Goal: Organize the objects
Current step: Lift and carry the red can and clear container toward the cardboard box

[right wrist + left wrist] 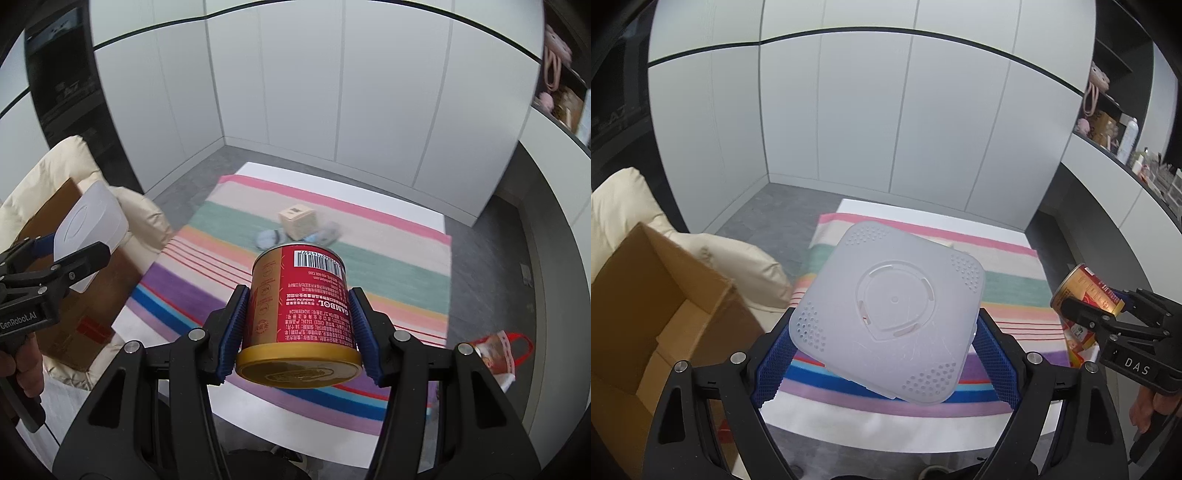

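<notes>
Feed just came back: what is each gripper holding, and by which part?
Left gripper clamps the white square lid by two opposite edges. Right gripper clamps the red can by its sides.

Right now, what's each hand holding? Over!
Left gripper shut on white plastic lid. Right gripper shut on red can. Cardboard box open at left. Small box and bits on striped cloth.

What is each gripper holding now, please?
Left gripper: shut on the white lid.
Right gripper: shut on the red can.
</notes>
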Action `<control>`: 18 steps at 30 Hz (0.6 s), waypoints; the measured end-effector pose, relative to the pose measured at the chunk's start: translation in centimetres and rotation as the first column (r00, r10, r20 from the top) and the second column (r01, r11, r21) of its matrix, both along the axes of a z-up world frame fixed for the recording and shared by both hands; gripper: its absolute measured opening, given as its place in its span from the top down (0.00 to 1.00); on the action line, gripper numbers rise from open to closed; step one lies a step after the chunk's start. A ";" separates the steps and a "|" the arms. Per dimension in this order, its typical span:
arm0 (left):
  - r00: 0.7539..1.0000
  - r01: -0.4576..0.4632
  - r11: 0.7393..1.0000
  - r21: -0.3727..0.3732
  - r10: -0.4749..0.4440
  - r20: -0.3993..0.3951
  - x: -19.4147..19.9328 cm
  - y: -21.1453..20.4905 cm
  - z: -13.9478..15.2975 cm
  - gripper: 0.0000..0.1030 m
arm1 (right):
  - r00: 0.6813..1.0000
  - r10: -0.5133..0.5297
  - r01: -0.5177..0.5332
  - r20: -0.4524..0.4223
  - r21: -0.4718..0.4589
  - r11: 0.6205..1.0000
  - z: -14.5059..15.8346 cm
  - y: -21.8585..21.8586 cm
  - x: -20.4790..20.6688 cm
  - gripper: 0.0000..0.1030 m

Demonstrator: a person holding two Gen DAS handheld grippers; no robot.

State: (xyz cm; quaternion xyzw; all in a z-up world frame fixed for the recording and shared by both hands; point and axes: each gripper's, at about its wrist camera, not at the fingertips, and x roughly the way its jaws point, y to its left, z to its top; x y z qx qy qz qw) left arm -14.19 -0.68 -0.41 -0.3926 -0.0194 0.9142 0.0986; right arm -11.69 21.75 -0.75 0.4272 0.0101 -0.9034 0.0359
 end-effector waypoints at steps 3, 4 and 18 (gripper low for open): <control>1.000 -0.024 1.000 0.000 0.024 -0.001 0.2 -1.5 0.0 0.12 | 1.000 0.025 -0.025 -0.001 -0.001 1.000 0.0 -1.6 -0.5 0.45; 1.000 -0.031 1.000 -0.001 0.031 -0.001 0.3 -1.9 0.0 0.12 | 0.999 0.032 -0.032 -0.002 -0.001 0.999 0.0 -2.1 -0.6 0.45; 0.988 -0.156 0.988 -0.003 0.156 0.001 1.6 -9.5 -0.1 0.12 | 0.990 0.143 -0.143 -0.012 -0.022 0.989 0.0 -9.6 -2.6 0.45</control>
